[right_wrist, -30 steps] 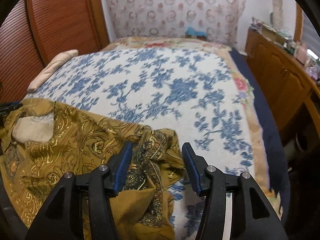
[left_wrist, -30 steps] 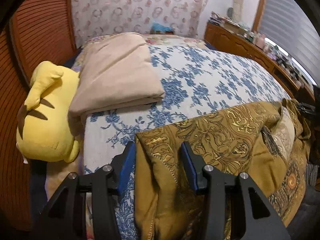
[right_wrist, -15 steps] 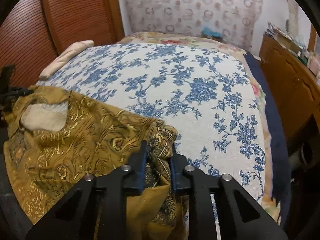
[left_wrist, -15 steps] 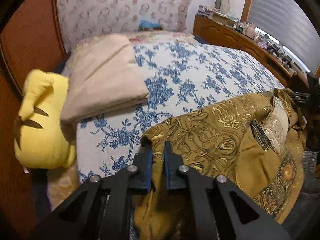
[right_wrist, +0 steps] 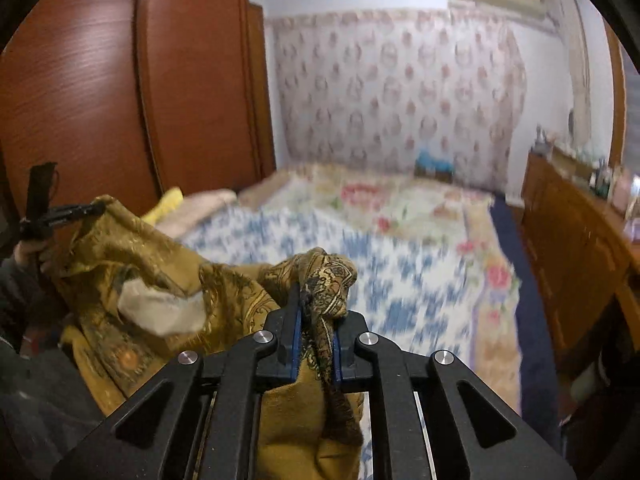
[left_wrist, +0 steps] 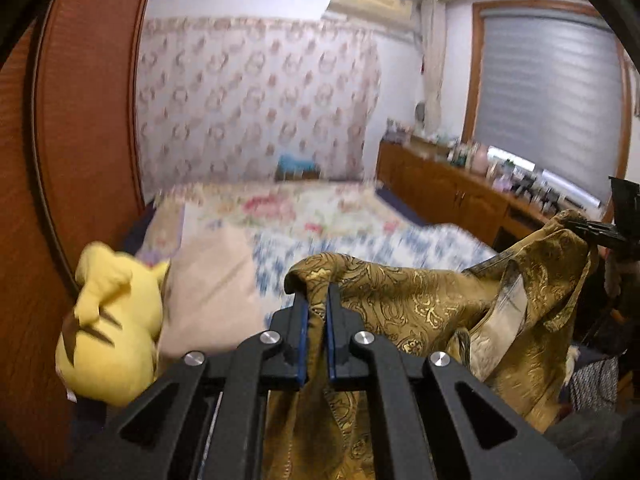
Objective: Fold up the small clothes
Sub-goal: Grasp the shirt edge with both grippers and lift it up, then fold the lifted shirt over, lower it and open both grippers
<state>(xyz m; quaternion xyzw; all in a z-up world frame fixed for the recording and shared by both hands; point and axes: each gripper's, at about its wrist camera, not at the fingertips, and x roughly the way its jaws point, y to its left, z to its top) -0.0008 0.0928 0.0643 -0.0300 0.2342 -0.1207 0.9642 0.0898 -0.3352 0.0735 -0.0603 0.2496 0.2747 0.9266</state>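
Gold garment (left_wrist: pixel 420 304) between both fingers (left_wrist: pixel 303 340)

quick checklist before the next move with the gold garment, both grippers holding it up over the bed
1. Left gripper clamped on the gold patterned garment: ok, cloth is pinched between the blue pads.
2. Right gripper clamped on the garment's other corner: ok, a bunched wad sits between its closing jaws.
3. Garment lifted off the bed: cannot tell, its lower part hangs out of view.
4. Cloth spread flat between the grippers: not ok, it sags and is creased, pale lining showing.
5. Landing area on the blue floral cover free: ok, the yellow plush toy and beige folded blanket lie to the left side.
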